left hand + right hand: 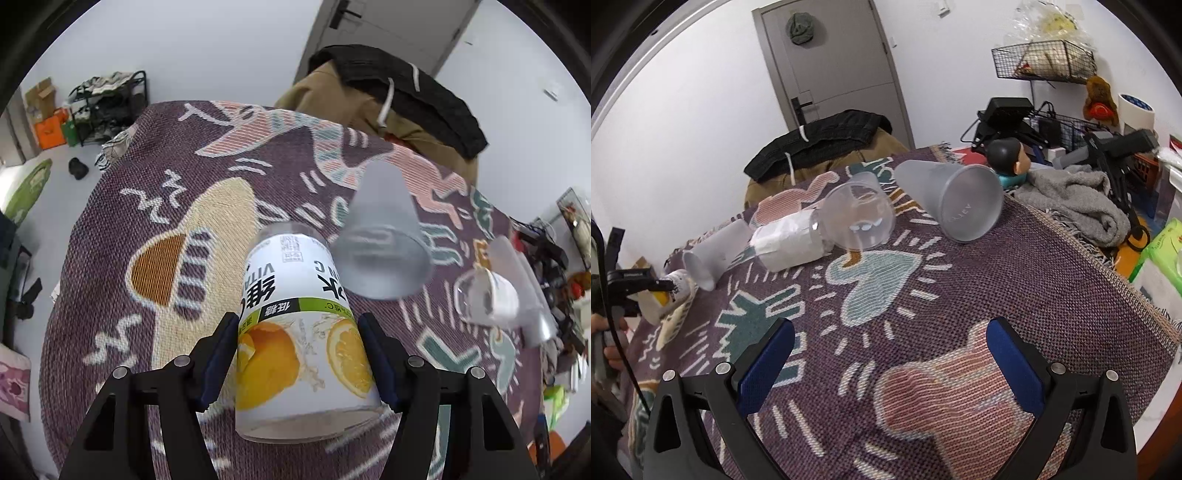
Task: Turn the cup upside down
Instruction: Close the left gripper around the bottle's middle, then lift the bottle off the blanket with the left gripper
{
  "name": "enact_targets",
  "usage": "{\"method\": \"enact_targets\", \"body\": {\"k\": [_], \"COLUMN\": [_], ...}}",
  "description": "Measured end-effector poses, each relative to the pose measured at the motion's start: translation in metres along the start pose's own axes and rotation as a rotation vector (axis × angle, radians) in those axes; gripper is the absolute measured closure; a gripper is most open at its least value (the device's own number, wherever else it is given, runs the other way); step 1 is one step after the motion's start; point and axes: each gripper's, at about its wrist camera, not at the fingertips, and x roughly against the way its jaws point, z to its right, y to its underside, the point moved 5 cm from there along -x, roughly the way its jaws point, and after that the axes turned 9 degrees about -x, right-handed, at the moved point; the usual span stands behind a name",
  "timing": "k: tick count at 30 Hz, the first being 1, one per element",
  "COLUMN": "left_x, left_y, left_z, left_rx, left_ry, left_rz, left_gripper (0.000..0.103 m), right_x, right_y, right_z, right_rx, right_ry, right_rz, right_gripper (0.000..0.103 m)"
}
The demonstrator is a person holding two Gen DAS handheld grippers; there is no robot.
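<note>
The printed cup, white with orange slices and a green band on its label, sits clamped between the two fingers of the left hand-held gripper, which presses on both its sides; the lettering reads upside down and the wider rim points toward the camera, held above the patterned blanket that covers the desk. In the right wrist view the same cup shows small at the far left edge, tilted in the left hand-held gripper, though it is too small and distorted there to tell whether it touches the blanket. Just beside it, toward the middle of the desk, a frosted cup lies on its side. Farther along lie a clear cup with its mouth toward the right wrist camera, touching a paper-wrapped cup, and a larger frosted cup on its side near the far edge. The right hand-held gripper hovers over the near part of the blanket with its blue-padded fingers spread wide and nothing between them. Beyond the desk, a black jacket is draped over a chair, a grey towel is heaped at the right, and a grey door stands in the back wall.
</note>
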Motion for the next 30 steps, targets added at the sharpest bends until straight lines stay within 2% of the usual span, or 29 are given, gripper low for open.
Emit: {"method": "enact_targets", "body": {"k": [8,16,23,30], "left_x": [0.023,0.041,0.049,0.041], "left_y": [0.034,0.066,0.094,0.121], "left_z": [0.027,0.072,0.121,0.153], "left_rx": [-0.034,-0.090,-0.174,-0.204], "left_ry": [0.098,0.200,0.256,0.298], "left_rz": [0.008,0.025,0.040,0.021], "left_gripper": [0.038,0.038,0.038,0.038], "right_x": [0.014,0.030,0.046,0.050], "right_y": [-0.001,0.012,0.019,0.020], "right_z": [-0.010,-0.009,0.018,0.045], "right_rx": [0.051,0.074,0.004,-0.069], "right_ry": [-0.021,-0.031,-0.031,-0.038], "right_rz": [-0.012,-0.056,-0.084,-0.115], "right_gripper": [0.000,0.000,0.000,0.000]}}
